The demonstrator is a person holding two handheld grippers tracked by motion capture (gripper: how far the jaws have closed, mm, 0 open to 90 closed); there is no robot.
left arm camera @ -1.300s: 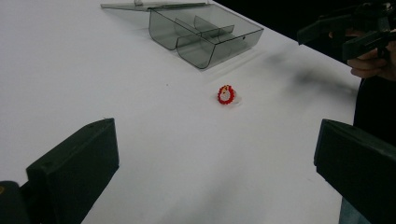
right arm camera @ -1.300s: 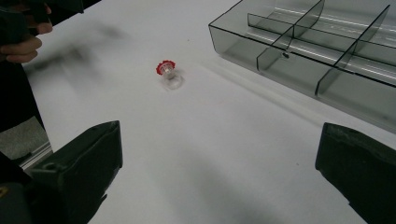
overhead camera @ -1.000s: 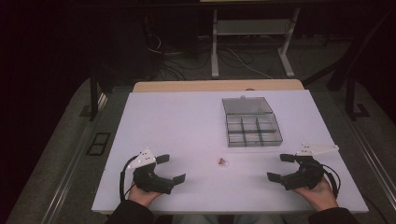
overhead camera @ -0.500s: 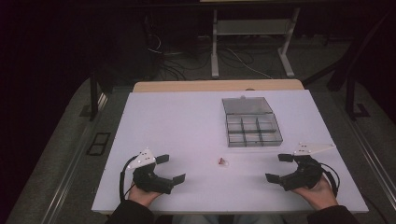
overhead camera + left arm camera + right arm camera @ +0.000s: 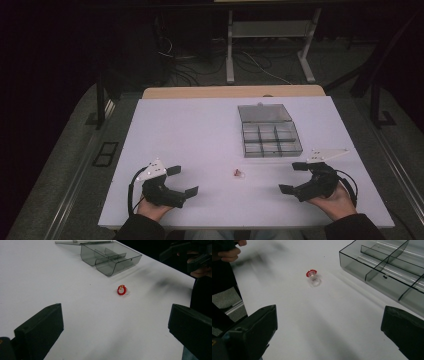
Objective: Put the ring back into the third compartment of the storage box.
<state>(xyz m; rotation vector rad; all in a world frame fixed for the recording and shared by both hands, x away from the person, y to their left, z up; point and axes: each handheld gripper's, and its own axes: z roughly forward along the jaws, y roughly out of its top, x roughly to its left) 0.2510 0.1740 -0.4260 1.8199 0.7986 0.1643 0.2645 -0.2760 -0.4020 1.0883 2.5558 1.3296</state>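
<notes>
The small ring (image 5: pixel 239 173) with the red beaded top lies on the bare tabletop (image 5: pixel 190 130), roughly midway between my two hands and a little farther from me than either. That is the relation my next move hangs on: from my left gripper (image 5: pixel 178 181) the ring sits ahead and off to the right; from my right gripper (image 5: pixel 295 177) it sits ahead and off to the left. I judge the right one slightly nearer, though the difference is small.

In the left gripper view the ring (image 5: pixel 121 290) shows up ahead, a little right of the middle between my jaws, well apart from them. In the right gripper view the ring (image 5: pixel 313 277) is ahead and somewhat left of centre, its clear band lying toward me and the red top on the far side. It has no real long axis to line up with; it is small and roundish.

Both grippers are released, jaws spread wide with nothing between them, resting low near the front edge of the tabletop.

The clear compartment box (image 5: pixel 270 131) stands open beyond the ring, toward my right side, just past my right gripper. Its compartments look empty. The ring is near its front wall but not touching it.
</notes>
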